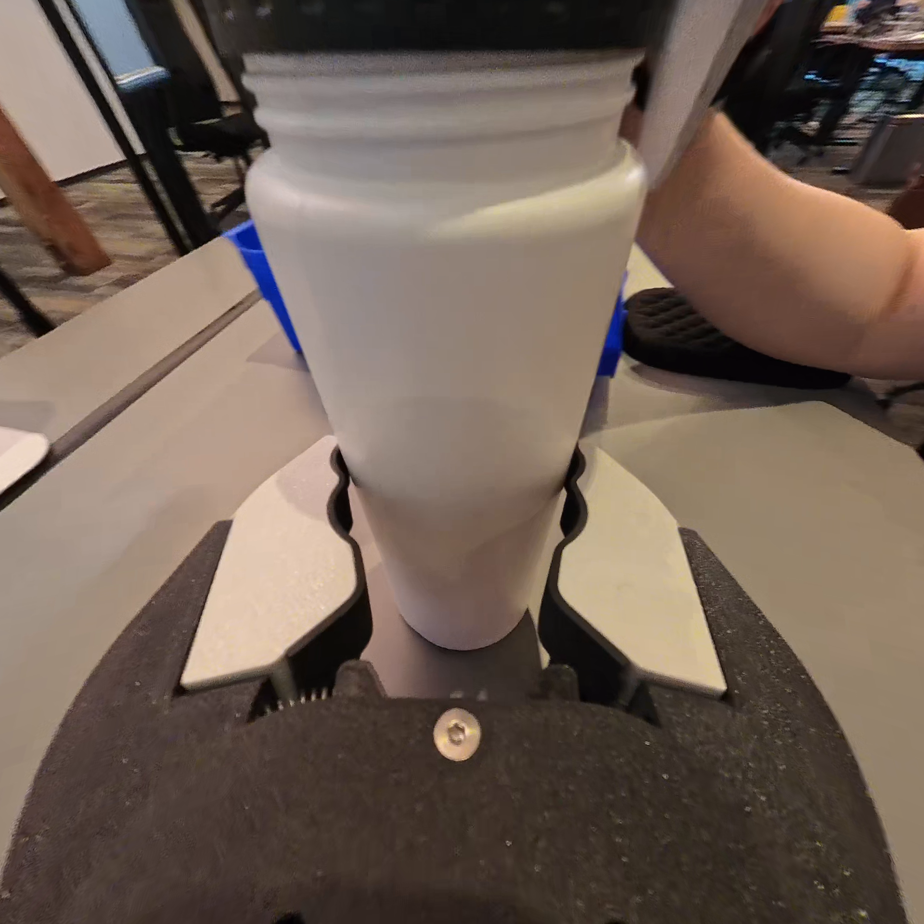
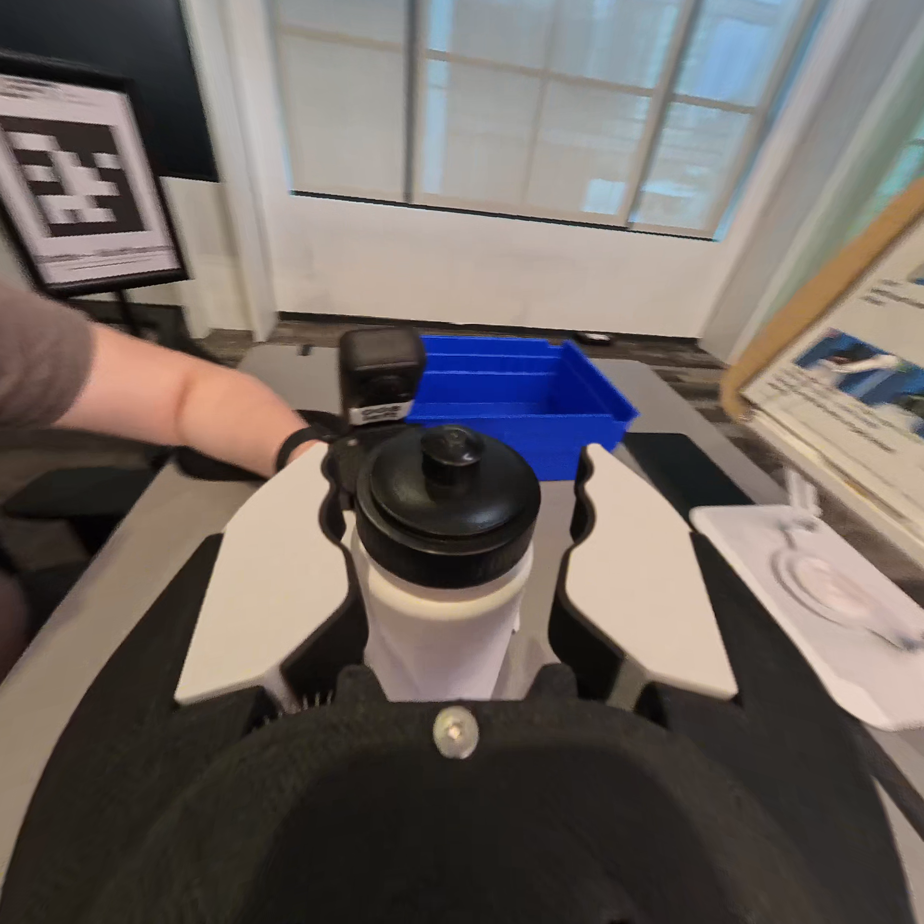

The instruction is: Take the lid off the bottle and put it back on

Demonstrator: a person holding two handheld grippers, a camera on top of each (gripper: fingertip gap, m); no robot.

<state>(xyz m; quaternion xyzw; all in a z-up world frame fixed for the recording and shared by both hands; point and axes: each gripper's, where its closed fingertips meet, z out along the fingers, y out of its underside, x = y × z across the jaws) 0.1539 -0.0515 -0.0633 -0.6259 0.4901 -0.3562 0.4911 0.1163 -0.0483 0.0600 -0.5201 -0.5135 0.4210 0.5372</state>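
Bottle (image 1: 450, 310) upright on grey table (image 1: 150, 450), clamped low by left gripper (image 1: 457, 495). Right gripper (image 2: 455, 505) spread wide around its lid (image 2: 447, 505). Blue bin (image 2: 520, 400) behind bottle; windowed room beyond.

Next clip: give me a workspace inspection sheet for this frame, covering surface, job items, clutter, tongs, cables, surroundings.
Surface: grey table, seam between two tops on the left.
Job's things: white bottle upright on the table; black lid on its neck, threads showing below it.
Clutter: blue bin behind the bottle; white tray to the right; black pad under the forearm.
Tongs: left tongs shut on the bottle's lower body; right tongs open, either side of the lid, not touching.
Cables: nothing seen.
Surroundings: window, marker board, office chairs.
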